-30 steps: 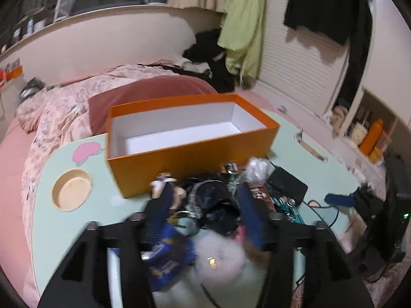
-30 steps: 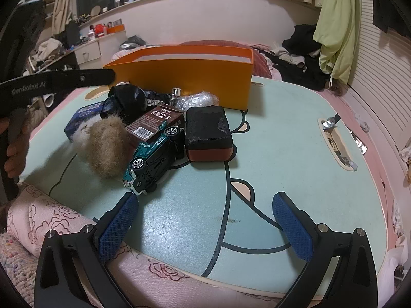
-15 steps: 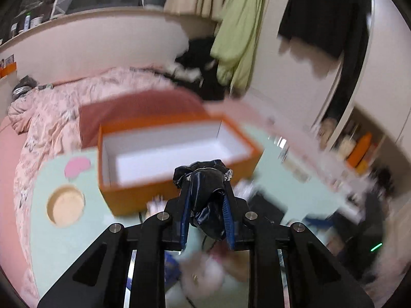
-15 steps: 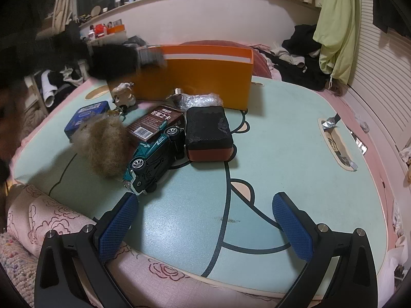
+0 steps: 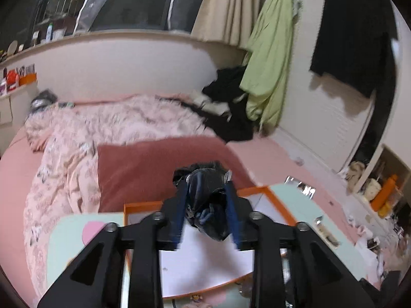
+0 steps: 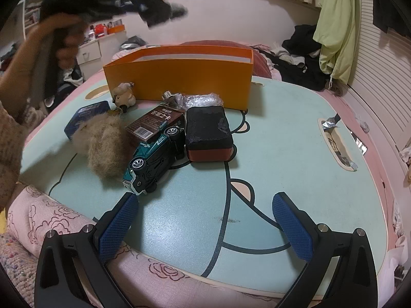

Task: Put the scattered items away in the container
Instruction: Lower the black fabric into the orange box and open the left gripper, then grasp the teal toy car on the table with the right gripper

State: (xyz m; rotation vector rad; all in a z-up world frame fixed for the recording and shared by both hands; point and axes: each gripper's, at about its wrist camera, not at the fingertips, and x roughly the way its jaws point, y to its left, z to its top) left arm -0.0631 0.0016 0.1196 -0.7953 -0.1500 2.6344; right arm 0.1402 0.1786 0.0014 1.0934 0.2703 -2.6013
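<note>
- Here the left gripper (image 5: 207,214) has a crumpled black bundle (image 5: 208,205) between its 2 blue pads (image 5: 179,215); the jaws have just been opening and stand part-way apart, and I cannot tell whether the pads press on the bundle or not.
- Directly below and beyond that gripper lies the orange box (image 5: 280,205), its white inside open to view under the bundle.
- From the right wrist view, the same gripper and bundle (image 6: 154,10) show as a dark blur, held by a hand (image 6: 56,38) up above the box's (image 6: 179,79) left end.
- The right gripper (image 6: 204,220) hangs with its jaws spread wide and nothing between them, over a bare stretch of the pale green table (image 6: 295,154).
- Ahead of it and to the left, a green toy car (image 6: 154,161) lies on its side, touching a brown carton (image 6: 156,125).
- A fluffy tan pompom (image 6: 105,146) sits left of the car; a black-and-red block (image 6: 208,136) sits right of it.
- Farther ahead, near the box wall, are a blue tin (image 6: 84,115), a small sheep figure (image 6: 124,96) and a clear plastic wrapper (image 6: 203,100).
</note>
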